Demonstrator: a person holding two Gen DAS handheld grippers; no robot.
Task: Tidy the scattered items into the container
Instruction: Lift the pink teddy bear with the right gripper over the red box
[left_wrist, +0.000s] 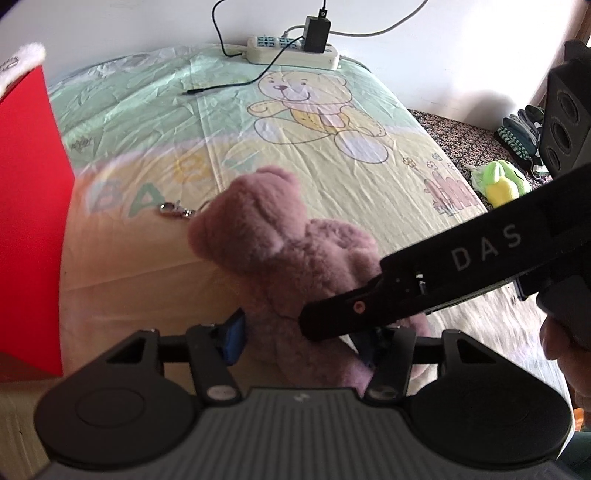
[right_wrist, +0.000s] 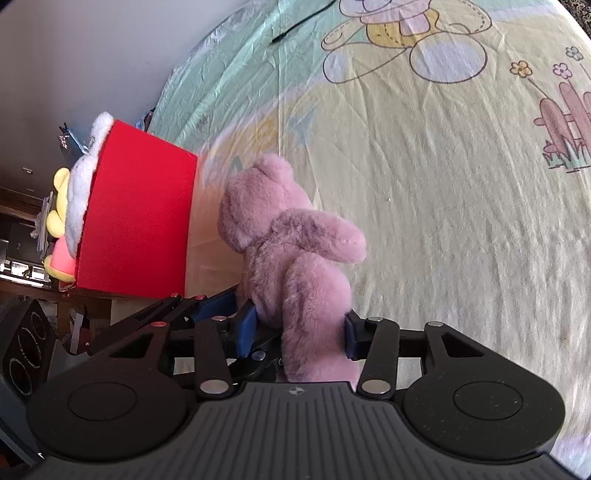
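Both grippers (left_wrist: 299, 339) (right_wrist: 301, 334) clenched on pink teddy bear (right_wrist: 291, 240); lift together, clear red bin's (right_wrist: 136, 210) fluffy rim.

Fluffy mauve plush teddy bear (right_wrist: 291, 251) lying on wrinkled printed cotton bedsheet (right_wrist: 443, 221); smooth matt red box (right_wrist: 140, 218) showing white fleece trim.

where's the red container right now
The red container sits at the bed's edge on the left of both views, just left of the pink teddy bear held between the two grippers.
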